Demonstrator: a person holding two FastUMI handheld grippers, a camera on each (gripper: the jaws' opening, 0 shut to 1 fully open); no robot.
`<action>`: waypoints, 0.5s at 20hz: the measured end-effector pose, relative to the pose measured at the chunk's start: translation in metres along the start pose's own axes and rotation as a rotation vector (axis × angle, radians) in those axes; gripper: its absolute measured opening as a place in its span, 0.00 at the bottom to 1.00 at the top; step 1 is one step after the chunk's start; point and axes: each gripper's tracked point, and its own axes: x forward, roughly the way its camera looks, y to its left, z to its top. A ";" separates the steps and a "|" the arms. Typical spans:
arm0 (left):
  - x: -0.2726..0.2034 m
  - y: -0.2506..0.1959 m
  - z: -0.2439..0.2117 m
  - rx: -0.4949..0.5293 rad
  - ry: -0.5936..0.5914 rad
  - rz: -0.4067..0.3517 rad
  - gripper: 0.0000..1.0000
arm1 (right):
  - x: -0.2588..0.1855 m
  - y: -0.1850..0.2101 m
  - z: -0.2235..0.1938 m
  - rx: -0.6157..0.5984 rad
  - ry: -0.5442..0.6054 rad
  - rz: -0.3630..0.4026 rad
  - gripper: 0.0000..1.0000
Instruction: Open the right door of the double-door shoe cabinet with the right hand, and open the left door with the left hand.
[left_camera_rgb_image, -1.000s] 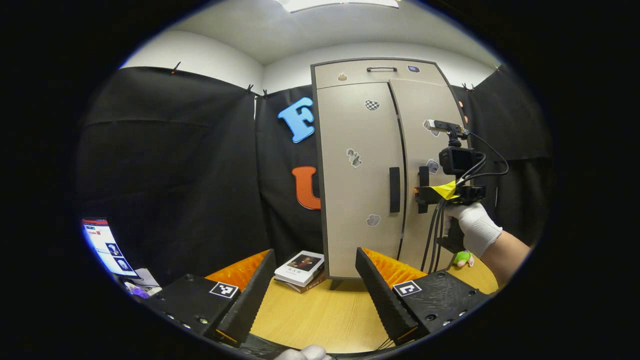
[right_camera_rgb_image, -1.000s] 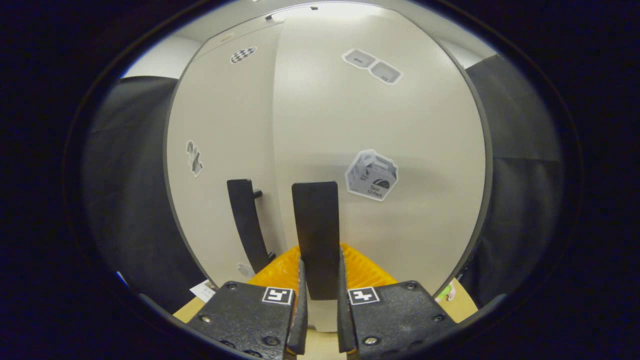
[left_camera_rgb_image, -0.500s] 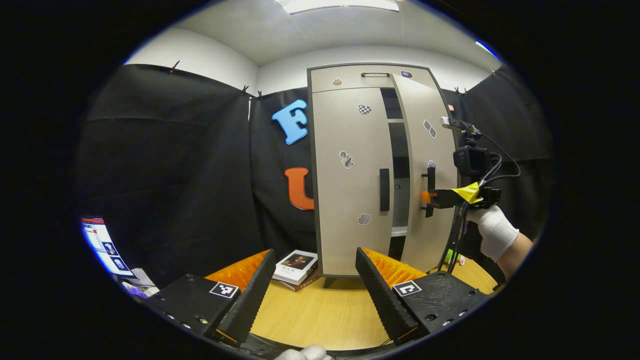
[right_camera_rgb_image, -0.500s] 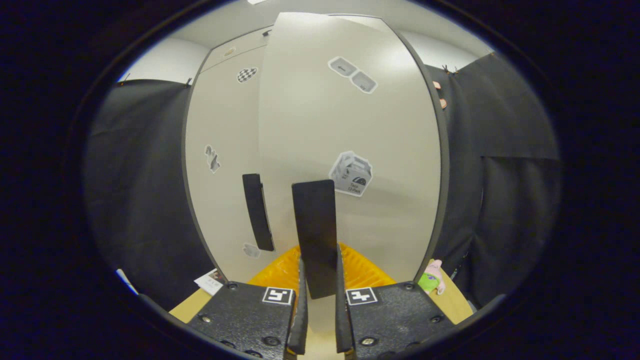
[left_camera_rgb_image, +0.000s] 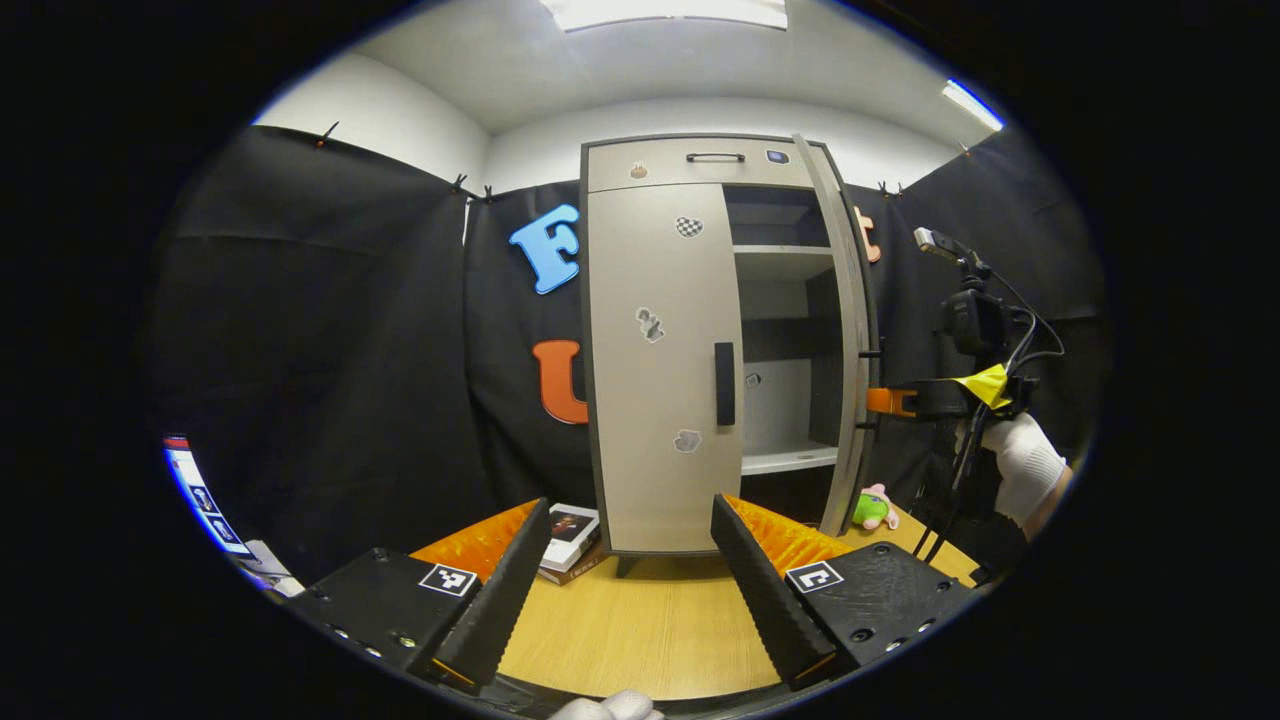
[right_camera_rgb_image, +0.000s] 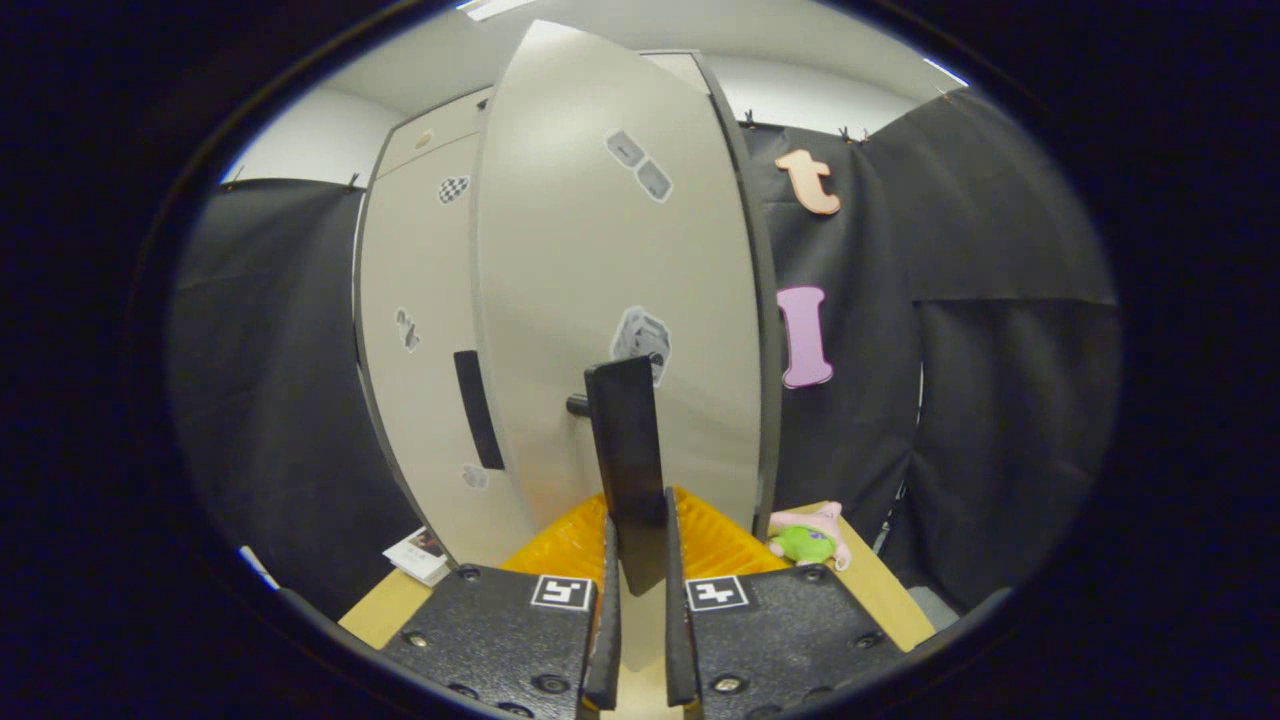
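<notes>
The beige shoe cabinet (left_camera_rgb_image: 640, 165) stands on the table. Its right door (left_camera_rgb_image: 850, 340) is swung wide open and shows edge-on, with bare shelves (left_camera_rgb_image: 785, 458) behind it. The left door (left_camera_rgb_image: 655, 400) is closed, its black handle (left_camera_rgb_image: 724, 383) untouched. In the right gripper view, my right gripper (right_camera_rgb_image: 640, 540) is shut on the right door's black handle (right_camera_rgb_image: 625, 450), the door (right_camera_rgb_image: 600, 260) looming close. In the left gripper view that gripper (left_camera_rgb_image: 890, 402) shows at the door's edge, held by a gloved hand (left_camera_rgb_image: 1020, 460). My left gripper (left_camera_rgb_image: 629, 505) is open and holds nothing, well short of the cabinet.
Books (left_camera_rgb_image: 565, 530) lie on the wooden table (left_camera_rgb_image: 640, 630) left of the cabinet's foot. A small plush toy (left_camera_rgb_image: 872, 508) sits on the table by the open door's lower edge. A lit screen (left_camera_rgb_image: 205, 495) is at the far left. Cables hang from the right gripper.
The right door has swung from shut to wide open, pulled by the right gripper, which stayed shut on the handle. The left gripper stayed open and drew back slightly.
</notes>
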 end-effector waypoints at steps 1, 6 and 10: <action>0.002 -0.009 0.001 -0.002 -0.002 -0.016 0.96 | -0.004 -0.007 0.000 -0.006 0.000 -0.006 0.20; 0.010 -0.046 0.008 0.003 -0.014 -0.074 0.96 | -0.017 -0.049 0.008 -0.044 -0.006 -0.024 0.11; 0.015 -0.071 0.015 -0.002 -0.027 -0.089 0.96 | -0.022 -0.074 0.013 -0.068 0.000 -0.030 0.05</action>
